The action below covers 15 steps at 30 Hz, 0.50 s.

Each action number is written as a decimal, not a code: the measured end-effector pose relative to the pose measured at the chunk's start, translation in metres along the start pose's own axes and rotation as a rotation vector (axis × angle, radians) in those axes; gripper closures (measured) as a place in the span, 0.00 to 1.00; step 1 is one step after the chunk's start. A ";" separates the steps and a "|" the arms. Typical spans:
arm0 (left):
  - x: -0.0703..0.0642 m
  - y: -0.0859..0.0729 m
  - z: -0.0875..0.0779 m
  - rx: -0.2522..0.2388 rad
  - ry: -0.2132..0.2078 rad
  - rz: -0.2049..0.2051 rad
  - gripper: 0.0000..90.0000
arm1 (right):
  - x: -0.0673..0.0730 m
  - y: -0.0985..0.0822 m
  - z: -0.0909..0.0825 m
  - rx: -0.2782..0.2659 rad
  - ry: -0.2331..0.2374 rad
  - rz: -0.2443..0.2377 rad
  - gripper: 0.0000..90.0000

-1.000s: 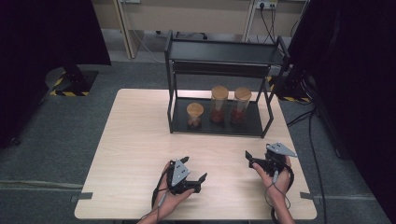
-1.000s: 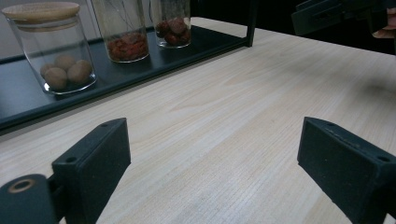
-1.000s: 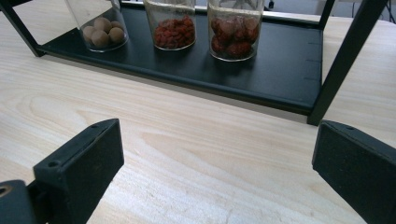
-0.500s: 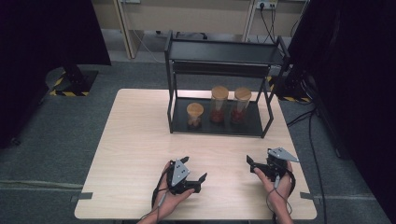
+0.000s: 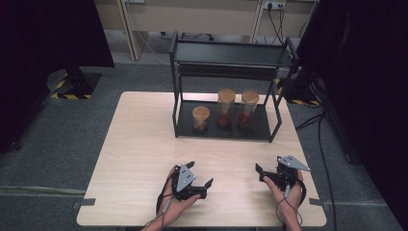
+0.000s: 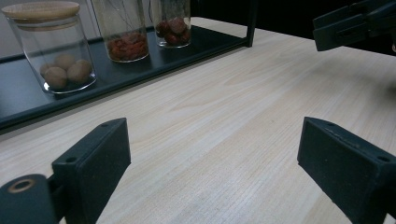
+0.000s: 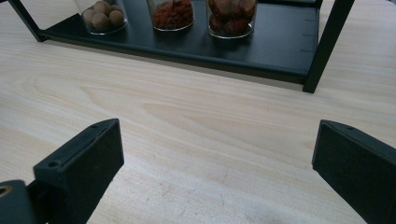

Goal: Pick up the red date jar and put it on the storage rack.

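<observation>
Nearest to me, my left claw [image 5: 201, 175] rests low on the worktop [image 5: 139, 144] with its jaws spread wide and nothing between them, and my right claw [image 5: 261, 174] sits off to the other side, likewise released and empty; in the right gripper view bare wood grain shows between its jaws. The things I judge to be in play are the three jars on the bottom tier of the black rack [image 5: 223, 129]: a short jar [image 5: 200, 118] of pale round nuts on the left, a tall jar [image 5: 224, 107] of small red bits in the middle, and another tall jar [image 5: 248, 108] of darker red fruit beside it, all capped with wooden lids and standing close together. My worry is that closeness: reaching for one with jaws this wide, I could nudge its neighbour and tip it, since the tall ones look top-heavy and the glass looks slick. The rack's upright post [image 7: 327, 44] and upper shelf [image 5: 233, 54] also crowd the approach, so a claw coming in too high might clip the frame. The worktop is pale wood, bare apart from the rack. Beyond it lies grey carpet [image 5: 62, 134], dark curtains at both sides, and a wall socket [image 5: 273, 5] with cables at the back.
</observation>
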<state>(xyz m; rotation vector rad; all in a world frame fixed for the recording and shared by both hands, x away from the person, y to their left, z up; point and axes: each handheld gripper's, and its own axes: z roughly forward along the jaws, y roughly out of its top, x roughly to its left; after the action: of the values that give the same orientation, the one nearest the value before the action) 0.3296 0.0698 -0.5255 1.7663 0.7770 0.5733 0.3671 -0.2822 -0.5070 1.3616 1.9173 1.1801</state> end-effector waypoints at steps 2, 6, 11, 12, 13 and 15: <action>0.000 0.000 0.000 0.000 0.000 0.000 0.10 | 0.000 -0.001 0.000 0.002 -0.001 0.002 0.03; 0.000 0.000 0.000 0.001 -0.001 0.001 0.10 | -0.001 -0.004 -0.002 0.006 0.000 0.004 0.03; 0.000 0.000 0.000 0.002 -0.002 0.001 0.10 | -0.001 -0.009 -0.005 0.009 0.001 0.004 0.03; 0.000 0.000 0.000 0.002 -0.002 0.000 0.10 | -0.001 -0.009 -0.005 0.011 0.002 0.005 0.03; 0.000 0.000 0.000 0.002 -0.002 0.000 0.10 | -0.002 -0.010 -0.005 0.011 0.001 0.006 0.03; 0.000 0.000 0.000 0.003 -0.001 0.001 0.10 | -0.002 -0.011 -0.006 0.012 0.000 0.008 0.03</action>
<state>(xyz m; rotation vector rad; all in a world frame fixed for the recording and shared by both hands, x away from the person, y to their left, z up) 0.3298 0.0696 -0.5255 1.7695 0.7759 0.5723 0.3576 -0.2878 -0.5137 1.3764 1.9236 1.1747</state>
